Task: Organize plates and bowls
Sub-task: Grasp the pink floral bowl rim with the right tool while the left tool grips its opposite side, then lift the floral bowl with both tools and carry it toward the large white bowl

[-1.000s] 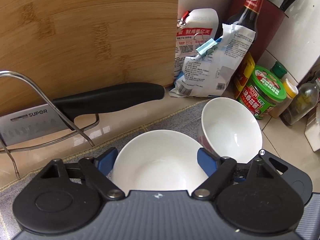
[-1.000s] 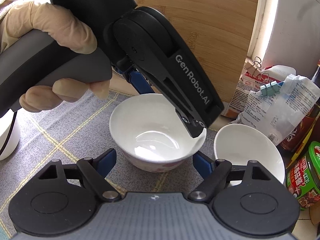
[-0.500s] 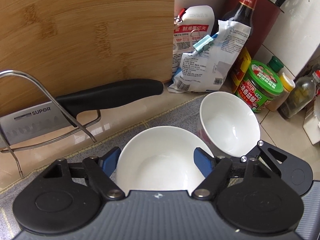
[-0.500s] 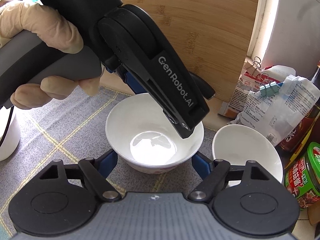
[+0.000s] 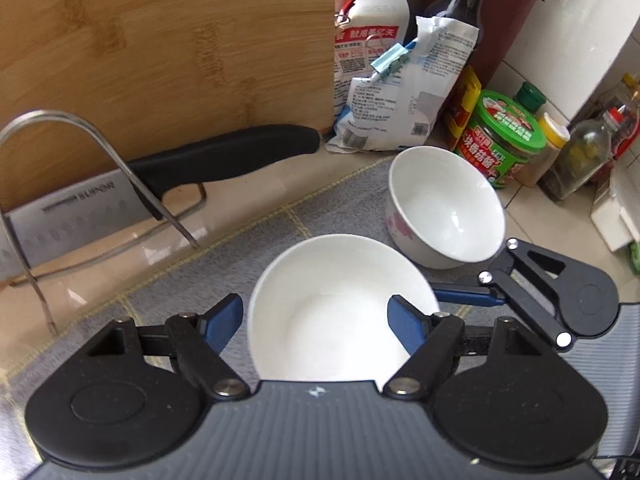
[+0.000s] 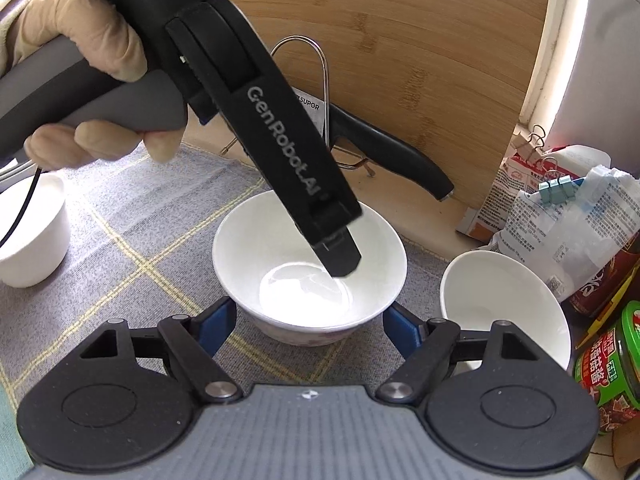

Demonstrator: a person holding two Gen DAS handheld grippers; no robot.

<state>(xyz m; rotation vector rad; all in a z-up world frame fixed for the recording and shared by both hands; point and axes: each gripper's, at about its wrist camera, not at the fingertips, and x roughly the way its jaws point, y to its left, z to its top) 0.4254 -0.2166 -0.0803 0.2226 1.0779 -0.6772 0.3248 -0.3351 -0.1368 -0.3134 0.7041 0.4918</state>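
Note:
A white bowl [image 5: 336, 304] with a pink flower pattern sits on the grey checked mat [image 6: 132, 216]; it also shows in the right wrist view [image 6: 308, 272]. My left gripper [image 5: 316, 320] is open and hangs over this bowl, one finger reaching down inside it. My right gripper [image 6: 308, 322] is open, its blue pads level with the bowl's near side, one on each side. A second white bowl [image 5: 444, 208] stands right of the first; it also shows in the right wrist view [image 6: 504, 308]. A third white bowl [image 6: 30, 232] is at the far left.
A bamboo cutting board [image 5: 160, 48] leans at the back with a cleaver [image 5: 160, 176] on a wire rack [image 5: 80, 152]. Clipped bags [image 5: 396, 92], a sauce bottle [image 5: 464, 20], a green-lidded jar [image 5: 504, 140] and small bottles [image 5: 580, 156] crowd the right side.
My left gripper has lifted and drawn back, so the bowl sits lower between its fingers. The right gripper has moved in closer to the first bowl. The bowls have stayed put.

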